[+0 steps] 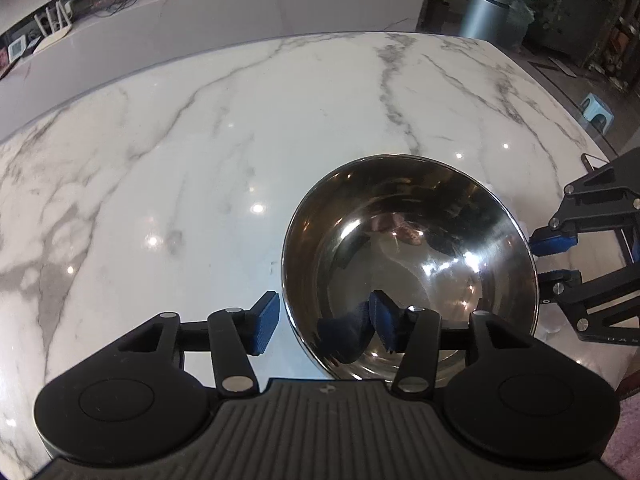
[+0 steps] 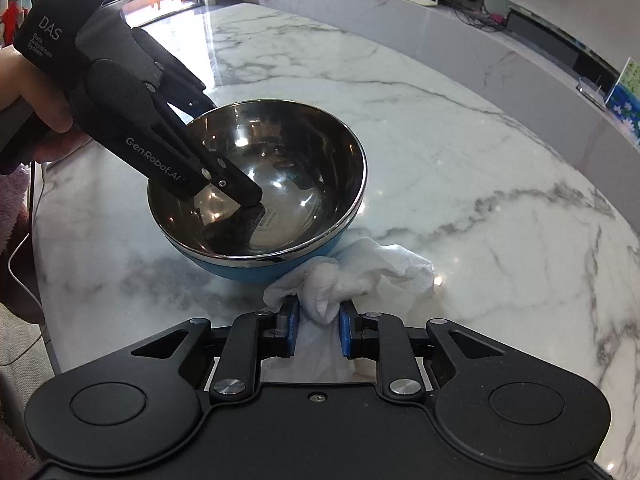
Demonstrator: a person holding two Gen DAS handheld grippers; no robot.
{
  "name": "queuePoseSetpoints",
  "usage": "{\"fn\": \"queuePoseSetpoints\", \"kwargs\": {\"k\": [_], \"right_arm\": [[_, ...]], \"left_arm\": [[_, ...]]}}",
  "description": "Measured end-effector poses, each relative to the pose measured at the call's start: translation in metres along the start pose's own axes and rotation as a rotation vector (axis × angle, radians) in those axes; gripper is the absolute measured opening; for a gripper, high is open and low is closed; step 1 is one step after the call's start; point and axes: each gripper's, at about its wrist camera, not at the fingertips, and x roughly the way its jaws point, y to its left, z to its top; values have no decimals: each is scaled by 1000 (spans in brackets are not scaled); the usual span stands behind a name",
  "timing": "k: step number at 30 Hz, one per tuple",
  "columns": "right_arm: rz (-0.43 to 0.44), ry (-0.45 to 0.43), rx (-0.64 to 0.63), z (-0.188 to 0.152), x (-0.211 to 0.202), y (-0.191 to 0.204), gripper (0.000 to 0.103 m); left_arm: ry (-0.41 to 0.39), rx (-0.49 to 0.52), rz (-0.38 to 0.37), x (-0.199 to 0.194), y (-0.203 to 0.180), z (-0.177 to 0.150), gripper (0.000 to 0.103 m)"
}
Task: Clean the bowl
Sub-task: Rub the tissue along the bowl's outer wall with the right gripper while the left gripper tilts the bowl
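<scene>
Left tongs (image 1: 326,320) straddle the bowl's (image 1: 408,256) near rim, wide. Right tongs (image 2: 318,326), pinching the tissue (image 2: 352,276), sit just outside its wall, mid-counter (image 1: 200,160).

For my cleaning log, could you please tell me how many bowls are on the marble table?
1: a steel bowl with a blue outside near the table's front edge, left gripper straddling its rim, crumpled white paper towel beside it.
</scene>
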Motion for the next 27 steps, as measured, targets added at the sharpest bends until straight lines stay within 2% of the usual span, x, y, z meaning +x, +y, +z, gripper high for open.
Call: {"fn": "queuePoseSetpoints", "kwargs": {"k": [3,11,14,21,27], "right_arm": [[2,3,1,2,0,0,19],[-12,-10,7,0,2,-2,19],[-41,-39,22,0,-3,-5,19],[-102,-165,89,5,-24,-20,19],[-98,-165,93,6,-23,-21,19]], "left_arm": [[15,-18,-38,1,0,-2,48],[-1,16,-22,0,-1,-1,42],[-8,47,-15,0,-3,0,42],[-14,93,-8,-1,-5,1,42],[-21,107,-1,1,-6,3,42]]}}
